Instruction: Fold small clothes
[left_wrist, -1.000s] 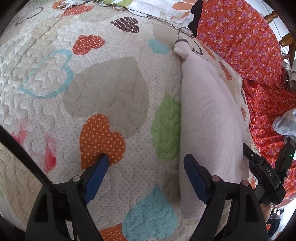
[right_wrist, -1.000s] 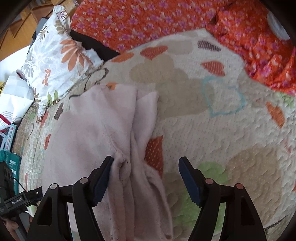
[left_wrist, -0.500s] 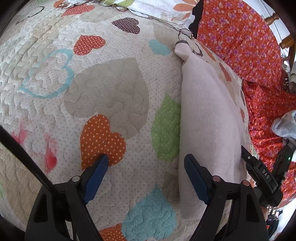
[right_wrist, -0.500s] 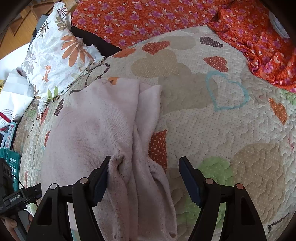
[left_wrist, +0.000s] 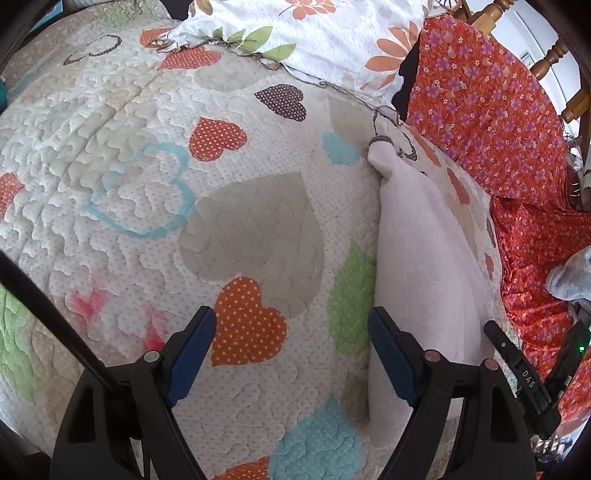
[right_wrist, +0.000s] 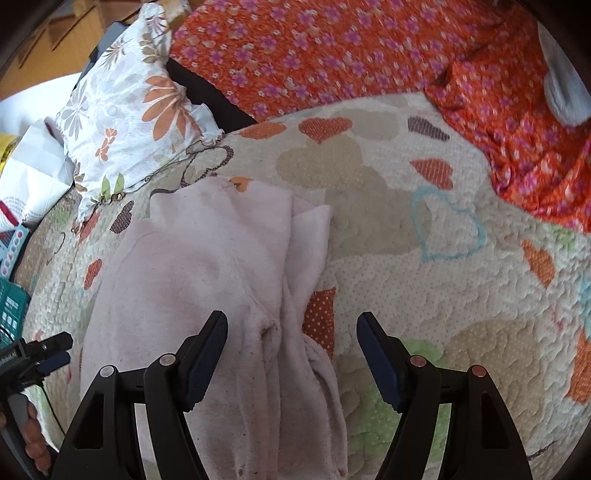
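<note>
Quilt (left_wrist: 110, 155): cream, stitched, with dotted hearts in orange, beige, green, light blue, brown; one heart in blue outline only
Garment (right_wrist: 192, 273): pale pink, plain, a few dark specks
Pillow (right_wrist: 122, 110): white with orange and grey flowers, green leaves
Sheet (right_wrist: 332, 48): orange-red with small purple flowers
Gripper pads (right_wrist: 207, 354): dark blue on black arms

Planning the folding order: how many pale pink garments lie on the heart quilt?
1: the pink garment lies on the quilt, under the right claw. More may be hidden.
</note>
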